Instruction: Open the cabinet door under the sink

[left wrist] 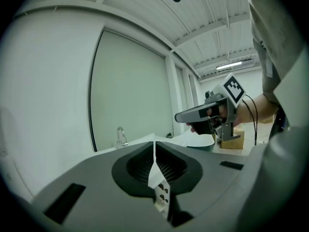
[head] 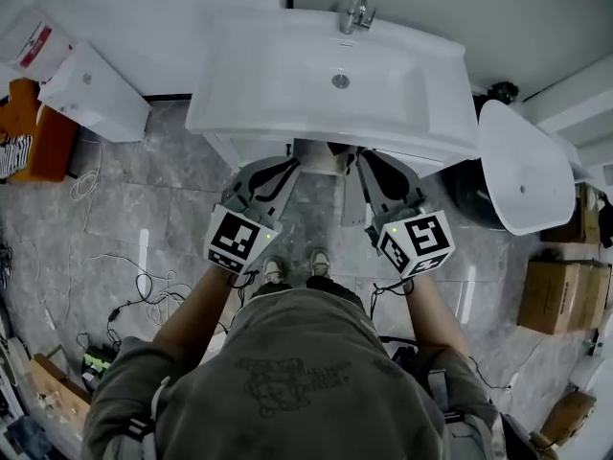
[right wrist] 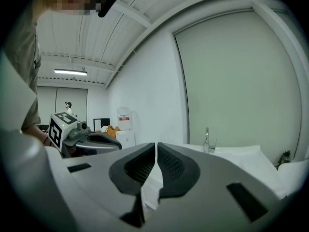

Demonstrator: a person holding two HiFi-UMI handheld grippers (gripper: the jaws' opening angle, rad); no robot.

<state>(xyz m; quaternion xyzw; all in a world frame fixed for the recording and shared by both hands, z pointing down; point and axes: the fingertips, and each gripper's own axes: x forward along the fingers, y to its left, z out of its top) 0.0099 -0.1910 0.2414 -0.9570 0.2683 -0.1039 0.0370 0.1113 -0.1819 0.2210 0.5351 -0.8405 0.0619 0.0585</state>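
The white sink (head: 287, 75) with its chrome faucet (head: 356, 12) stands straight ahead of me. Only a pale sliver of the cabinet (head: 321, 156) beneath it shows under the basin's front edge; I cannot tell how its door stands. My left gripper (head: 289, 166) and right gripper (head: 365, 164) are held side by side just below that edge, both pointing at the cabinet. In the left gripper view the left gripper (left wrist: 154, 146) has its jaws pressed together on nothing, with the faucet (left wrist: 120, 137) beyond. The right gripper (right wrist: 157, 149) is likewise shut and empty.
A white box-shaped fixture (head: 91, 89) sits on the floor at the left and a white oval basin (head: 522, 166) leans at the right. Cardboard boxes (head: 556, 295) stand far right. Loose cables (head: 124, 276) trail over the grey tiles. My shoes (head: 292, 266) are just behind the grippers.
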